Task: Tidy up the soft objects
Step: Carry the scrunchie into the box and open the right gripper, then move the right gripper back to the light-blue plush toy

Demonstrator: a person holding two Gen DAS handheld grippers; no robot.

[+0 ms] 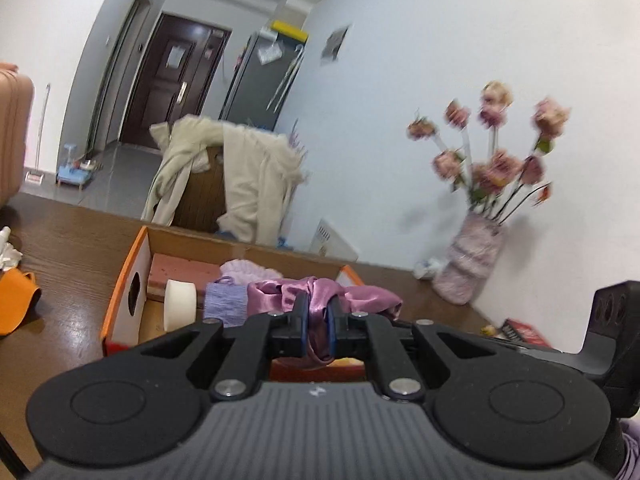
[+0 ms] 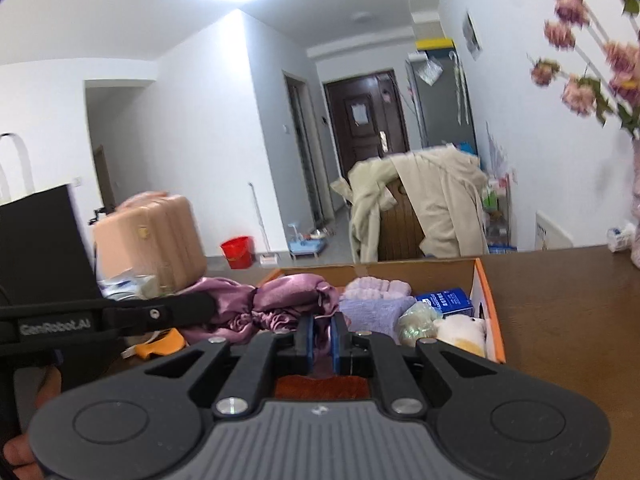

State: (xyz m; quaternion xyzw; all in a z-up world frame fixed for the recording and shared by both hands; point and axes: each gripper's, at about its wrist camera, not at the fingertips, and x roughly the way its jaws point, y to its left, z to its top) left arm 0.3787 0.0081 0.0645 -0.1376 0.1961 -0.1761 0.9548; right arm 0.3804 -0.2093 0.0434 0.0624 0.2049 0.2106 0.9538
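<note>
Both grippers clamp the same purple satin cloth [image 1: 320, 300]: the left gripper [image 1: 318, 320] and the right gripper [image 2: 322, 330] hold it above an orange-edged cardboard box [image 2: 486, 300] on a brown table [image 1: 72, 240], with bare tabletop beside the box.

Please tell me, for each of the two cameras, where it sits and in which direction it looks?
Left wrist: sits on the left gripper, looking over the purple satin cloth and cardboard box toward the vase.
Right wrist: sits on the right gripper, facing the box and door; the left gripper crosses at left.
Shared: cloth, box, door.
</note>
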